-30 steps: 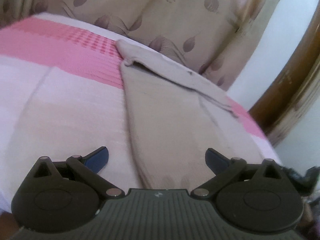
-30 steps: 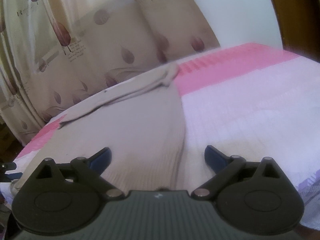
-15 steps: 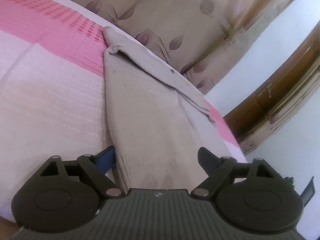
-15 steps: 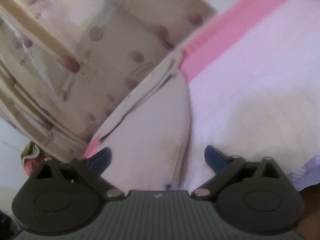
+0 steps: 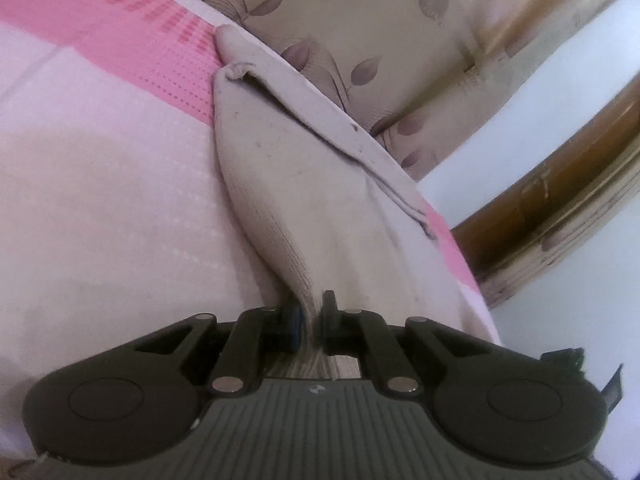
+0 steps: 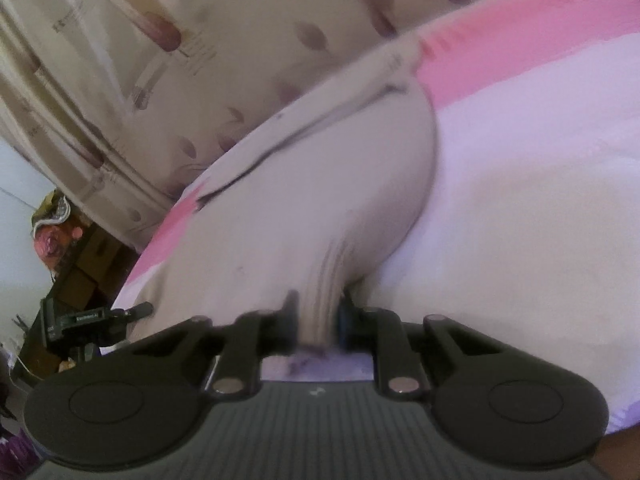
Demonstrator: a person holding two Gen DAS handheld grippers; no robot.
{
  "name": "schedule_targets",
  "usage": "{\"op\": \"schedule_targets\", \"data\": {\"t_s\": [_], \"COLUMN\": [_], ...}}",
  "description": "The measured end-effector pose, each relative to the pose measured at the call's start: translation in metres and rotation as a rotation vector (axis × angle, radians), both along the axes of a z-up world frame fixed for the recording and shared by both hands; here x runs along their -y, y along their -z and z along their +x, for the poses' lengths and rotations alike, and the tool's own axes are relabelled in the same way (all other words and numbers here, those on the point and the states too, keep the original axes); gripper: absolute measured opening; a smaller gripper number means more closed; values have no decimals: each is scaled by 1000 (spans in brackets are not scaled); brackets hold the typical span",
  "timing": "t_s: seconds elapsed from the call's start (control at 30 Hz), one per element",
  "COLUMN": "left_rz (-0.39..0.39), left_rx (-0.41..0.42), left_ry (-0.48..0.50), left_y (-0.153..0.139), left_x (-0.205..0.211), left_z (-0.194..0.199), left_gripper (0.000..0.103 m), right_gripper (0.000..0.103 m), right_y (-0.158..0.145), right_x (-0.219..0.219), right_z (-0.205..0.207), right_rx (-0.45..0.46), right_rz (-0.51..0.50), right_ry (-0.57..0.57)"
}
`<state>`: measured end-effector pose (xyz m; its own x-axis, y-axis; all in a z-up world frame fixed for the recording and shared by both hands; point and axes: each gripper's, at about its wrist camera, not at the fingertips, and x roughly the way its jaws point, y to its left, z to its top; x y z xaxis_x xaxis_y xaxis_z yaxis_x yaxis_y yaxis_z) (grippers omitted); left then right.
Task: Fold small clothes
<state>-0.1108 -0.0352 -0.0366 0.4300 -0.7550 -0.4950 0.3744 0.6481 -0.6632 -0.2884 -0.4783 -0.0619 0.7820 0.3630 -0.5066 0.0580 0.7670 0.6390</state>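
Left wrist view: beige knit garment [image 5: 320, 184] spread flat on the pink-and-white bedspread [image 5: 104, 184], near hem at the bed's near edge, far end reaching toward the edge by the leaf-print curtain [image 5: 400, 28], with a folded band across that far end. Left gripper [image 5: 310, 320] just closed, pads now pinching a bunched ridge of the ribbed hem at the garment's near left corner. Right wrist view, blurred: right gripper [image 6: 318, 320] likewise just closed, pinching a gathered pleat of the same hem at the near right corner, cloth fanning out from between the fingers. Fabric judged light, soft and limp: no stiffness to carry a fold by itself, likely to sag between the two pinch points and to drag on the textured bedspread rather than slide. Ribbed hem judged the best place to hold, thicker and less prone to slipping out than the plain body; both corners held evenly to keep the edge straight when lifted toward the far end. Thin knit likely to stretch if pulled apart hard. Faint printed lettering on the curtain in both views, too small and smeared to read. Small pale logo mark on each gripper body, not legible. Wooden frame [image 5: 560, 184] at the right, beyond the bed's far corner.
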Motion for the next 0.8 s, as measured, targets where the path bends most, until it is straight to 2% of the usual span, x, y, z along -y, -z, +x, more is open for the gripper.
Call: {"op": "schedule_targets", "data": {"t_s": [0.03,0.1,0.17,0.23,0.4,0.47,0.53,0.63,0.8], "left_rz": [11,-27,-23,-68,-118,-137,-134,-101,-105], "left_rx": [9,11,-10,-39,-86,-94,-87,-74,-90], "left_ry": [3,22,32,53,110,136,157,172,139], "left_y": [-1,-1,2,6,8,7,5,4,3], "left_x": [2,0,0,-6,-10,-6,1,10,3], "left_z": [-1,-1,5,11,21,24,25,23,24], "left_gripper": [9,9,9,9,28,40,43,43,45], "right_gripper": [15,14,13,13,14,14,14,14,14], "right_y": [1,4,7,8,14,12,12,13,16], "right_x": [0,5,10,12,21,20,18,17,22], "right_z": [0,-1,-5,-7,-4,0,4,7,5], "right_rx": [3,12,16,19,7,-1,-4,1,-1], "right_rz": [-1,15,39,48,141,138,135,140,178], "right_ry": [-4,-11,-11,-8,3,-4,-5,-9,-8]}}
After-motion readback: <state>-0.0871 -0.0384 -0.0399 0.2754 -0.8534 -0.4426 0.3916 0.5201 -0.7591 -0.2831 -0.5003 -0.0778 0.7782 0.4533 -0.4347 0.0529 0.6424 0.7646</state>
